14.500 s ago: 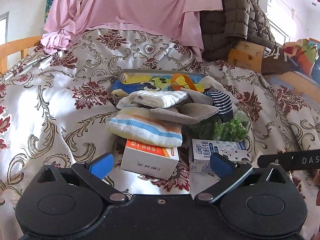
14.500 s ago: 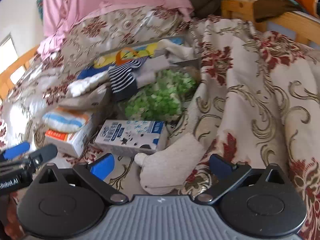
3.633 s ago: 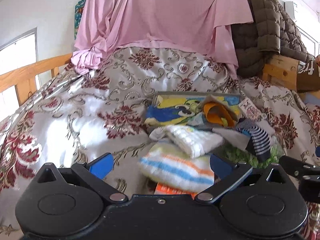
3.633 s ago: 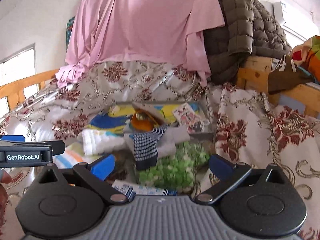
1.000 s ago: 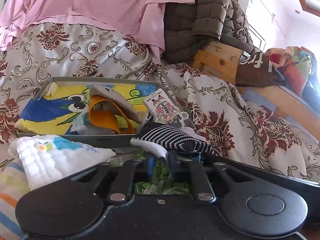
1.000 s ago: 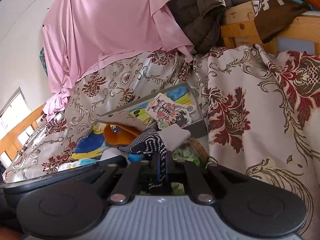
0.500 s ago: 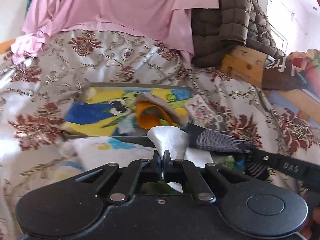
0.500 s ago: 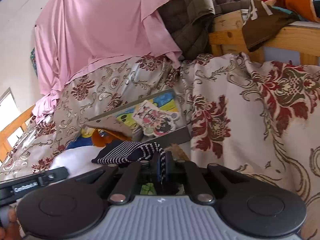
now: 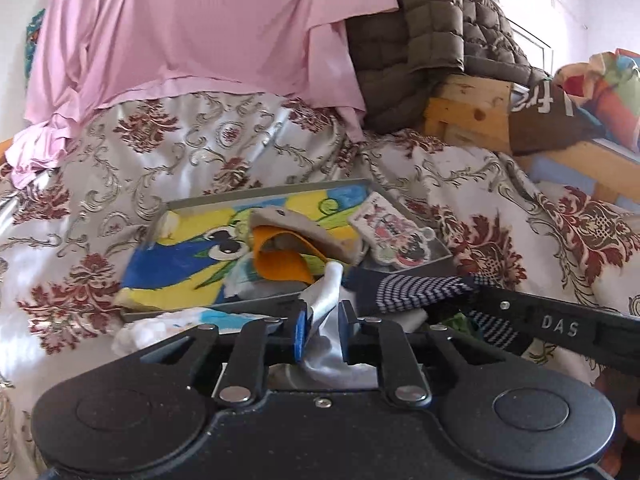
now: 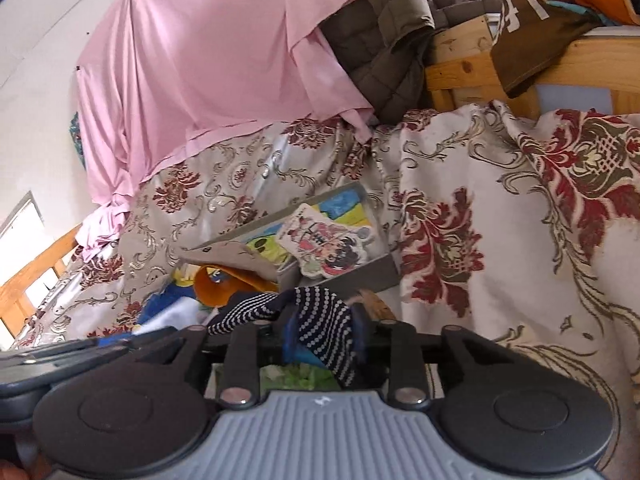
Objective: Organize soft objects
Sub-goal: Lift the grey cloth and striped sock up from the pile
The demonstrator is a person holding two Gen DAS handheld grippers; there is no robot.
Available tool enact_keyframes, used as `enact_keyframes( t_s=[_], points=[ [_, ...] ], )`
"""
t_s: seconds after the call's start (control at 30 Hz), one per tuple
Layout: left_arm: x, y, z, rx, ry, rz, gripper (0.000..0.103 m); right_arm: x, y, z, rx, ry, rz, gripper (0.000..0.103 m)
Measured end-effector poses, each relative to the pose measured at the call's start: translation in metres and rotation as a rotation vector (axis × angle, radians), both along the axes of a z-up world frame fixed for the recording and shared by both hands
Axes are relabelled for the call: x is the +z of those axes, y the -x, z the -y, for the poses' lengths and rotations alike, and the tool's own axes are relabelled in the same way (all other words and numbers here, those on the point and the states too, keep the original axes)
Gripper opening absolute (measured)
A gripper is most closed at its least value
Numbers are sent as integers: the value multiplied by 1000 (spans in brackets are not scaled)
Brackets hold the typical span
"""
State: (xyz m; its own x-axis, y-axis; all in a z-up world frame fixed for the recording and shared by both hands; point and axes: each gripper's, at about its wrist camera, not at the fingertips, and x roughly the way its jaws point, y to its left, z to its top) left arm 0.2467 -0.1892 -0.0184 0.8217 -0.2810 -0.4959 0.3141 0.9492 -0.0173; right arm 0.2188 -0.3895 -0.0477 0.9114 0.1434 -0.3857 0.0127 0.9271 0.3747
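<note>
White cloth (image 9: 325,312) sits between the blue pads of the left gripper (image 9: 323,330), whose jaws have just been easing apart; they stand narrow, the left pad against the fabric and a sliver of gap at the right one, so the cloth lies loose between them. It rises in a twisted peak just past the fingertips, over the near rim of the tray.

The right gripper (image 10: 323,330) has its jaws partly apart too, having just been opening, with a navy sock dotted in white (image 10: 320,320) draped between the pads and hanging down over them. Whether the pads still press it I cannot tell. From the left wrist view the same sock (image 9: 416,292) stretches sideways from the right gripper's black finger toward the white cloth, its end just beside it.

Beyond both sits a shallow grey tray (image 9: 442,258) on the bed, lined with a blue and yellow cartoon picture. In it lie a grey and orange slipper (image 9: 280,254) near the middle and a pink cartoon-printed pouch (image 9: 394,236) at the right end. A white knobbly towel (image 9: 160,326) lies on the bed at the tray's near left corner.

The bedspread (image 9: 224,152) is pale satin with dark red flowers. At the head of the bed hang a pink sheet (image 9: 208,28) and a brown quilted jacket (image 9: 436,32).
</note>
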Motion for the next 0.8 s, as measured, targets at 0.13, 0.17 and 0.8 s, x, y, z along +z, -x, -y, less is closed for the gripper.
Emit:
enact_keyframes(
  t_s=[0.13, 0.17, 0.8],
  points=[
    [-8, -4, 1, -19, 9, -30, 22, 0, 0, -1, 12, -17, 21, 55],
    [-10, -4, -1, -25, 16, -40, 26, -1, -1, -1, 16, -15, 23, 56],
    [-23, 3, -10, -105, 61, -71, 69, -10, -8, -15, 43, 43, 8, 62]
  ],
)
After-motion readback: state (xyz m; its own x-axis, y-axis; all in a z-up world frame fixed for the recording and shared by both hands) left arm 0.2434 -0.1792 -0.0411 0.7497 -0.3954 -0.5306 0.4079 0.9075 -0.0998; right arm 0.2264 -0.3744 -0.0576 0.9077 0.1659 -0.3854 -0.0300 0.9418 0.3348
